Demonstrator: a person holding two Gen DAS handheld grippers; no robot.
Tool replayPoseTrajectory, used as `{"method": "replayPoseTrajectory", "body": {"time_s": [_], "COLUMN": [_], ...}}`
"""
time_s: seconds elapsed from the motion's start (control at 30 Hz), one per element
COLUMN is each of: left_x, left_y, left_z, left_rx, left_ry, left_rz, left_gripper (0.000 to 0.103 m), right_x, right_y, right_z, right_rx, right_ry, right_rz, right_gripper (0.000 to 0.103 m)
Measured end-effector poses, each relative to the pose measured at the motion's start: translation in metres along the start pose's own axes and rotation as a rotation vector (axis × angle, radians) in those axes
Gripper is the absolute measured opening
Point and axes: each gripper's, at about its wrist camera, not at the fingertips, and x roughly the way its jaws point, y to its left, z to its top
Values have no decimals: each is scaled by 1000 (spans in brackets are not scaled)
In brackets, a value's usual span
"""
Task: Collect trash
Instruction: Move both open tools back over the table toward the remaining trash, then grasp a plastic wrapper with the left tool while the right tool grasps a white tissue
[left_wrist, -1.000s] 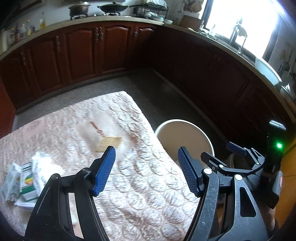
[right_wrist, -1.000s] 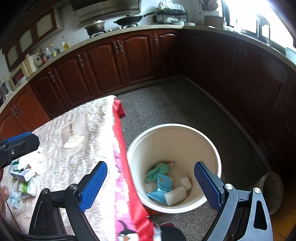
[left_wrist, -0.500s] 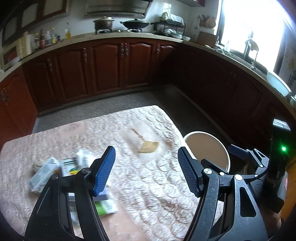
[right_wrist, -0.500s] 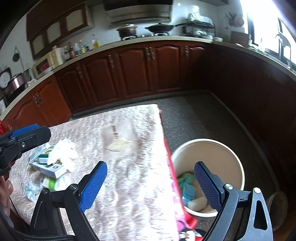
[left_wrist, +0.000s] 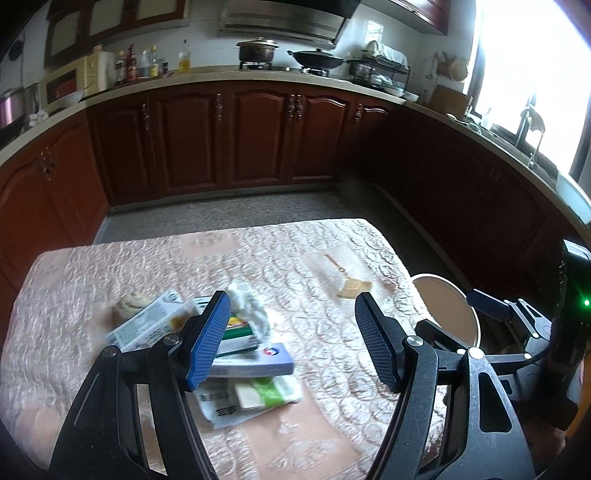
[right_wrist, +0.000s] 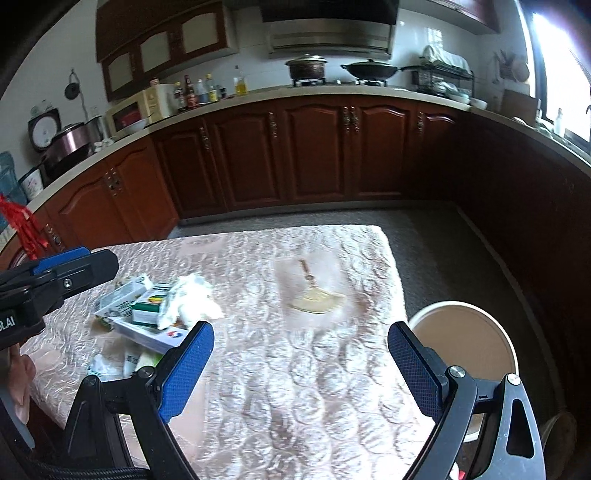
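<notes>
Trash pile (left_wrist: 221, 343) of cartons, wrappers and crumpled tissue lies on the desk (left_wrist: 325, 373), well left of the bin (left_wrist: 447, 314) standing beside the desk. Left hand-held gripper (left_wrist: 291, 339) wide, empty, above the pile. Right hand-held gripper (right_wrist: 299, 369) wide, empty, near the bin.

1. The tablecloth (left_wrist: 325, 373) is pale pink with a quilted circle pattern and one golden fan motif (left_wrist: 352, 286).
2. The bin (right_wrist: 465, 339), lower right, is cream.
3. The cabinets (right_wrist: 317, 151) are dark red-brown.
4. The gripper pads (right_wrist: 184, 373) are blue and dotted.
5. One box (left_wrist: 255, 360) is white and blue.
</notes>
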Motion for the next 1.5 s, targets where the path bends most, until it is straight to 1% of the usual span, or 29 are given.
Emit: {"method": "replayPoseTrajectory", "body": {"time_s": [0.1, 0.27, 0.43, 0.6, 0.73, 0.83, 1.0, 1.03, 1.17, 1.23, 1.27, 1.3, 1.33, 1.4, 1.47, 1.5], "left_x": [-6, -12, -17, -20, -16, -9, 21, 31, 59, 70, 74, 78, 81, 83, 82, 82], "left_y": [21, 59, 96, 125, 133, 130, 126, 124, 127, 133, 134, 137, 138, 141, 142, 143], "left_z": [-3, -14, -31, -52, -70, -82, -101, -105, -112, -112, -112, -113, -113, -111, -108, -106], "left_rx": [-29, -91, -151, -204, -212, -209, -196, -187, -178, -204, -207, -210, -211, -204, -201, -200], "left_ry": [9, 50, 82, 125, 168, 199, 277, 303, 358, 374, 386, 398, 403, 408, 403, 398], "left_rz": [11, 24, 60, 70, 53, 45, 48, 57, 75, 51, 48, 48, 46, 37, 23, 15], "left_gripper": [69, 69, 69, 69, 69, 69, 70, 70, 69, 52, 35, 31, 29, 19, 15, 14], "right_x": [-1, 0, 7, 12, 20, 30, 53, 57, 78, 92, 98, 108, 118, 141, 163, 176], "right_y": [11, 28, 44, 54, 63, 69, 80, 82, 90, 92, 93, 93, 93, 92, 92, 92], "right_z": [0, -2, -8, -11, -14, -16, -11, -8, 8, 17, 21, 25, 28, 33, 35, 34], "right_rx": [-20, -53, -76, -102, -114, -117, -110, -109, -96, -71, -58, -41, -21, 22, 63, 85], "right_ry": [1, 6, 30, 41, 58, 76, 108, 114, 124, 140, 148, 163, 180, 232, 282, 316], "right_rz": [14, 38, 67, 86, 109, 128, 167, 174, 208, 238, 250, 265, 283, 328, 363, 375], "right_gripper": [94, 95, 95, 95, 95, 95, 95, 95, 95, 95, 95, 94, 90, 84, 76, 65]}}
